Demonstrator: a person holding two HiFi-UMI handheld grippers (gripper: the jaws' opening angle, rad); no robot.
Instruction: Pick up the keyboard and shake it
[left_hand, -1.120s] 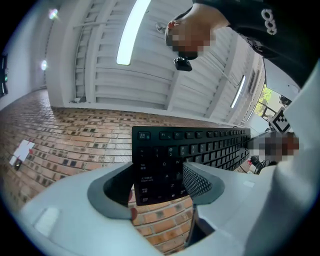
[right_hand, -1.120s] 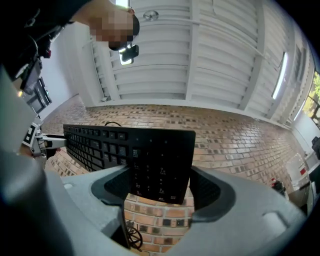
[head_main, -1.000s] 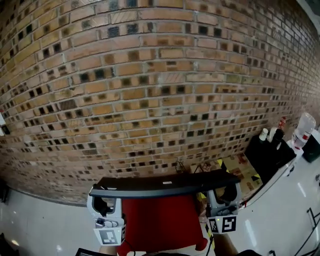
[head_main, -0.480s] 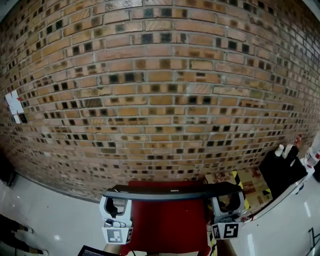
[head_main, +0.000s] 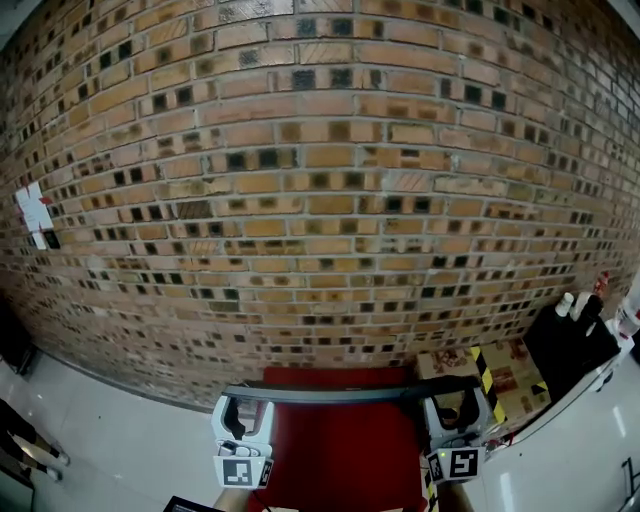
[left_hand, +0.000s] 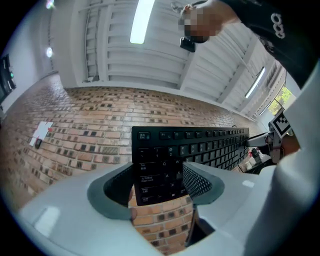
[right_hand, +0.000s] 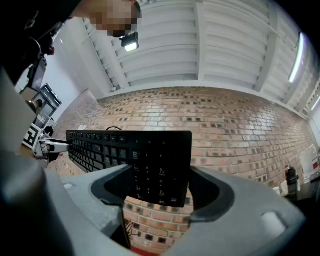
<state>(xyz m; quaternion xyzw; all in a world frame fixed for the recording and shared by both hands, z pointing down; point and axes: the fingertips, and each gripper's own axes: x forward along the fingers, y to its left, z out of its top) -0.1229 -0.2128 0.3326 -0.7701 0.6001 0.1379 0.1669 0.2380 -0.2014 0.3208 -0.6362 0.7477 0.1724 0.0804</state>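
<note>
The left claw (left_hand: 157, 177) and right claw (right_hand: 161, 182) each grip one end of a long black plastic keyboard (left_hand: 210, 145), jaws spread wide across its depth. It spans level between both claws, before a brown brick wall (head_main: 320, 180).

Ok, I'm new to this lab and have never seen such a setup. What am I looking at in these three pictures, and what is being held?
There is no robot here. A person holds a left gripper and a right gripper, hand tools with two jaws each. The wide picture comes from a camera on the person's head. The other two come from cameras riding on each gripper, looking along its jaws. Both pairs of jaws are closed on opposite ends of one black keyboard, held in the air before a brick wall. Below it is a red surface; I cannot tell what it is.
</note>
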